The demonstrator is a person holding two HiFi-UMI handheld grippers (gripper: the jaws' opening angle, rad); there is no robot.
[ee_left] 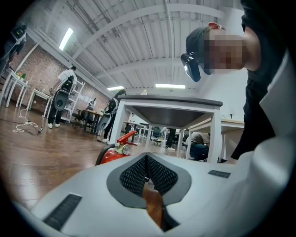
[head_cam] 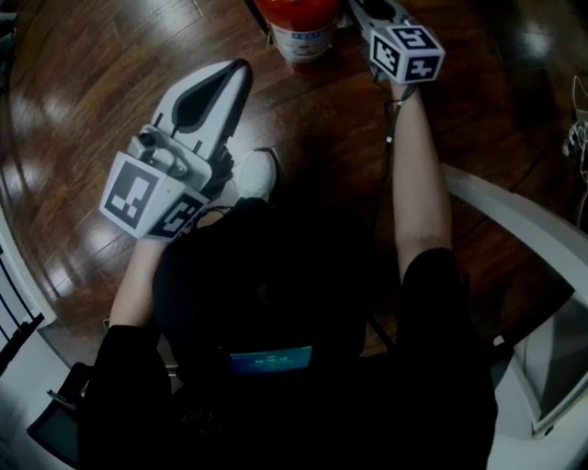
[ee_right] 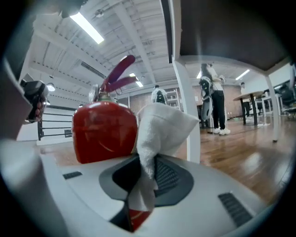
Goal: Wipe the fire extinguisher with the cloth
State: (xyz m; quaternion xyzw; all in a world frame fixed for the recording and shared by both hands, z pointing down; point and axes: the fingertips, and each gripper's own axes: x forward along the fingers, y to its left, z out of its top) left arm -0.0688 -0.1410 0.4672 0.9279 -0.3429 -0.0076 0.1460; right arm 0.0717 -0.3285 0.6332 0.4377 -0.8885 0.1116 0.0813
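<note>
1. The left gripper [head_cam: 237, 72] hangs over the dark wooden floor [head_cam: 92, 101]. Its tips point toward the red fire extinguisher [head_cam: 299, 23], which sits well ahead and to its right.
2. The left gripper view shows this gripper [ee_left: 147, 162] pressed almost together. Only a thin slit of floor shows between the jaws, and nothing is held. The extinguisher's [ee_left: 115, 152] red body and lever show beyond the tips.
3. In the head view the extinguisher is cut off by the top edge. It lies between the grippers, nearer the right gripper [head_cam: 375, 13].
4. The head view hides the cloth. The right gripper view shows that gripper [ee_right: 143, 162] pinching a white terry cloth [ee_right: 159, 125], which bunches above the jaws right against the extinguisher's [ee_right: 104, 132] red body. Whether they touch is unclear.
</note>
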